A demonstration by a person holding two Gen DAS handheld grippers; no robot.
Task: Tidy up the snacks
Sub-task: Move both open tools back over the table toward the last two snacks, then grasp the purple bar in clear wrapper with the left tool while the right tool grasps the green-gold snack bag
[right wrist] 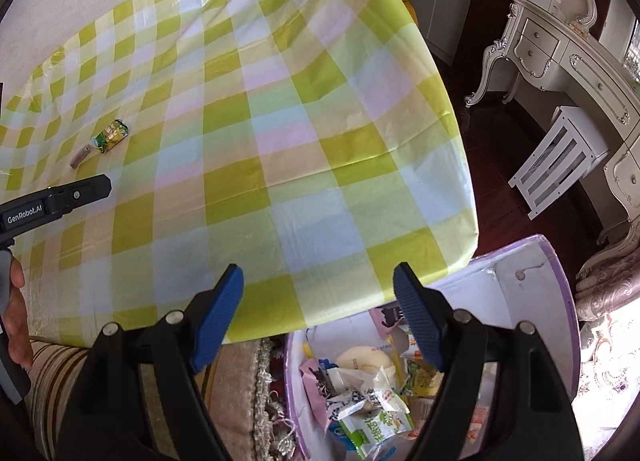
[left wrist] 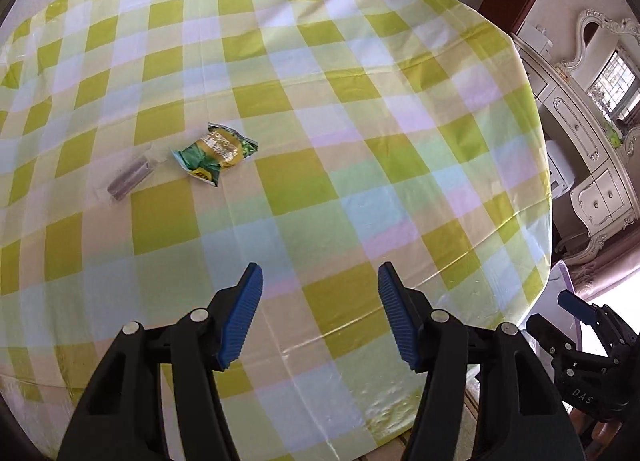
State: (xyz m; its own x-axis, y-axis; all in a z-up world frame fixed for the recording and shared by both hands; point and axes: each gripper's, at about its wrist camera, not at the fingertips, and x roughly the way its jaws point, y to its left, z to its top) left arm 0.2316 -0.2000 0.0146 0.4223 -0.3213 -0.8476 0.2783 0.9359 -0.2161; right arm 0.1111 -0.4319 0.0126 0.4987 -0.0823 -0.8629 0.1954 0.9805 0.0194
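Left wrist view shows our left gripper (left wrist: 320, 315) empty with jaws apart, and the small green crinkly foil snack packet (left wrist: 214, 153) at centre left looks light, slippery, best pinched across its puffed middle.

Glossy plastic tablecloth (left wrist: 320, 109); shiny foil snack packet (left wrist: 216, 153); ribbed tongs pads (left wrist: 240, 321).

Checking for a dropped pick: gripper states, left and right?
Left gripper: open, holding nothing.
Right gripper: open, holding nothing.
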